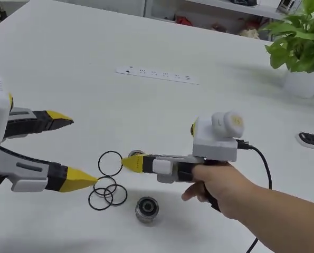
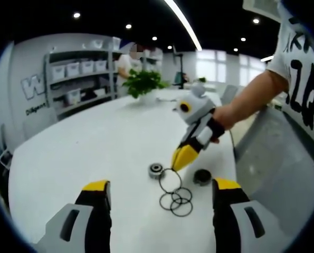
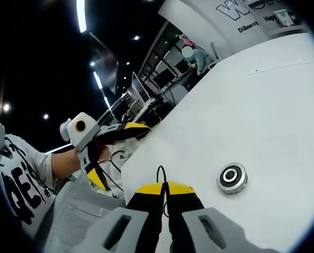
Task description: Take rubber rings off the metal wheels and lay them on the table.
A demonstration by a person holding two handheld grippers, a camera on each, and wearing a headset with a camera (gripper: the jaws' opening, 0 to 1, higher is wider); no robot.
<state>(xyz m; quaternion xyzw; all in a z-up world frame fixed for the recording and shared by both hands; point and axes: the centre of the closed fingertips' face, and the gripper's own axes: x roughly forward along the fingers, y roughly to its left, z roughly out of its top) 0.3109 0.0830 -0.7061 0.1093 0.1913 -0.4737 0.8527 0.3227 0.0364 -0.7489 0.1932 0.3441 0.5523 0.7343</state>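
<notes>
- Pinching one black rubber ring (image 1: 110,163) between fully closed jaws, the right gripper (image 1: 126,162) reaches in low over the white table (image 1: 67,52), with a hand (image 1: 220,184) wrapped round its grip.
- The held ring hangs off the yellow tips, and a metal wheel (image 1: 137,154) sits just behind them.
- Several loose rings (image 1: 106,194) lie overlapping on the table close by, with a second wheel (image 1: 146,208) just beside them.
- Opposite, the left gripper (image 1: 84,151) has its jaws spread wide and holds nothing.
</notes>
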